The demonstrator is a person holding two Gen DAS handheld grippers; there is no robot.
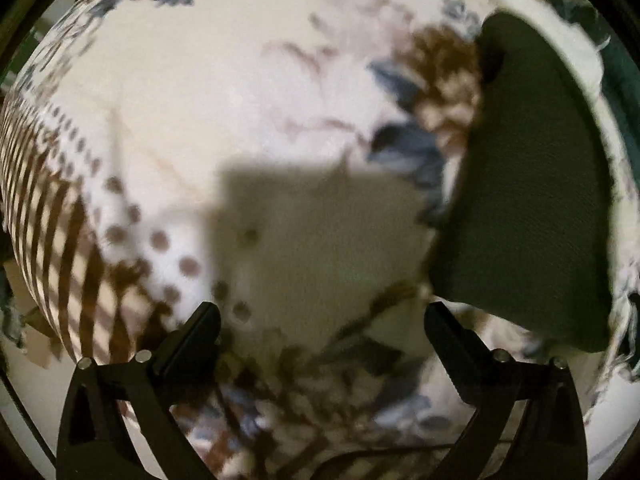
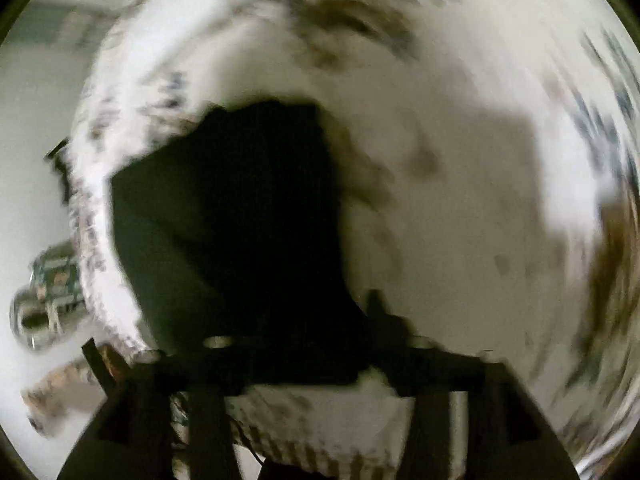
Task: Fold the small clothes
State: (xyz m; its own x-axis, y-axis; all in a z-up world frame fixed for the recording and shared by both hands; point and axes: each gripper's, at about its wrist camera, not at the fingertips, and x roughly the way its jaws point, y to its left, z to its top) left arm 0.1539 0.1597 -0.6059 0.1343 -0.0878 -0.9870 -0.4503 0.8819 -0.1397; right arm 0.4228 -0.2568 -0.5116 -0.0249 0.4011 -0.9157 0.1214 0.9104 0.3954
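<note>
A small dark green garment (image 1: 528, 200) lies on a white patterned cloth (image 1: 200, 100) at the right of the left wrist view. My left gripper (image 1: 320, 320) is open and empty, hovering over the cloth to the left of the garment. In the blurred right wrist view the garment (image 2: 232, 216) looks almost black and runs down into my right gripper (image 2: 296, 344). The right jaws look closed on its near edge, though blur hides the fingertips.
The cloth has brown stripes and dots (image 1: 80, 240) at the left and blue-brown flowers (image 1: 432, 92) near the garment. A metallic object (image 2: 44, 292) sits beyond the cloth's edge at the left of the right wrist view.
</note>
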